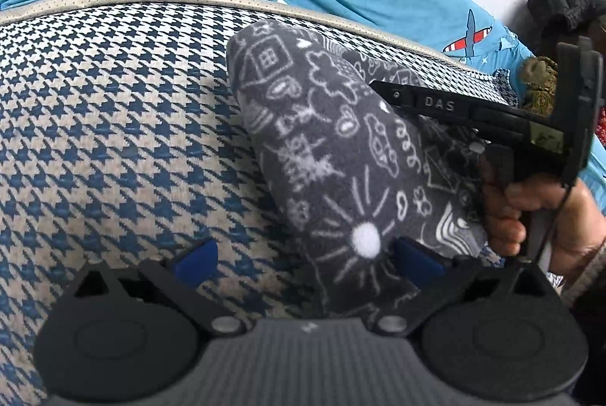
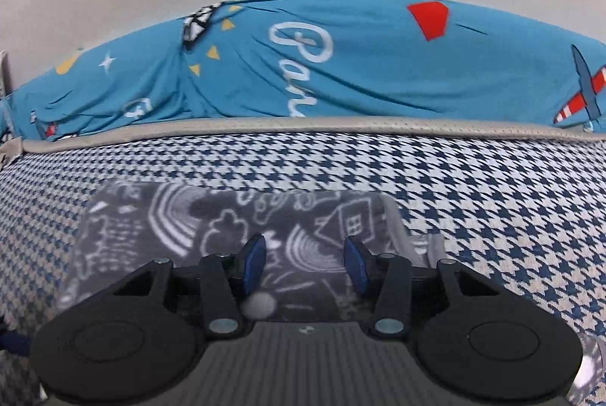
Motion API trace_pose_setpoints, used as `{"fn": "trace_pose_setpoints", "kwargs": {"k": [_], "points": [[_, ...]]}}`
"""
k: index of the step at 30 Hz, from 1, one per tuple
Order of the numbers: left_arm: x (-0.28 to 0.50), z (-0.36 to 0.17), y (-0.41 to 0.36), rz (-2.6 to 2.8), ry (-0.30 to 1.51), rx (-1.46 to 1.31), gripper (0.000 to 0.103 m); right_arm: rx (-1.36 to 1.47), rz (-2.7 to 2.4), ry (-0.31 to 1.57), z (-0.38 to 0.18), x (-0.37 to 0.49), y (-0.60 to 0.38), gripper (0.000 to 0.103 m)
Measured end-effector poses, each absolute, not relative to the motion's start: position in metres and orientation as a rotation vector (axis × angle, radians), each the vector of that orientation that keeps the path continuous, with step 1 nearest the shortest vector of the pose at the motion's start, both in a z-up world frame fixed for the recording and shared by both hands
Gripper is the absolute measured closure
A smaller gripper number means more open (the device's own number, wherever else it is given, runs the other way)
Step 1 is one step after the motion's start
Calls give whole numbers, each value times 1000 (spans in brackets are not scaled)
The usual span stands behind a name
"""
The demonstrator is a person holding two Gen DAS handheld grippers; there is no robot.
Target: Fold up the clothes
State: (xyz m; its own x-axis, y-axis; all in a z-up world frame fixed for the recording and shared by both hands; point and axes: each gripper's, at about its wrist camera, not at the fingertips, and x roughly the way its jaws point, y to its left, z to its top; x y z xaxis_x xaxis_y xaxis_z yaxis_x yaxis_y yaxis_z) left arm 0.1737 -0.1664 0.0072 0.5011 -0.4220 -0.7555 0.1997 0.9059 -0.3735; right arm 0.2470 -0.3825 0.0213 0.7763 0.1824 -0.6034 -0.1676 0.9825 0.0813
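Grey printed fleece garment lies folded into a long bundle on the houndstooth mattress, in front of blue printed bedding. Left gripper: jaws wide apart, straddling the bundle's near end, nothing clamped. Right gripper: jaws part open above the fleece, gripping nothing. Judged soft, light, limp; best pinched at a folded edge through all layers.

blue sheet lettering half hidden
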Motion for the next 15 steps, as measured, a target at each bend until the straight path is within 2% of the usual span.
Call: {"fn": "trace_pose_setpoints", "kwargs": {"k": [15], "points": [[167,10,-174,-355,967,-197,0,-20,118,611,32,231,-374,58]]}}
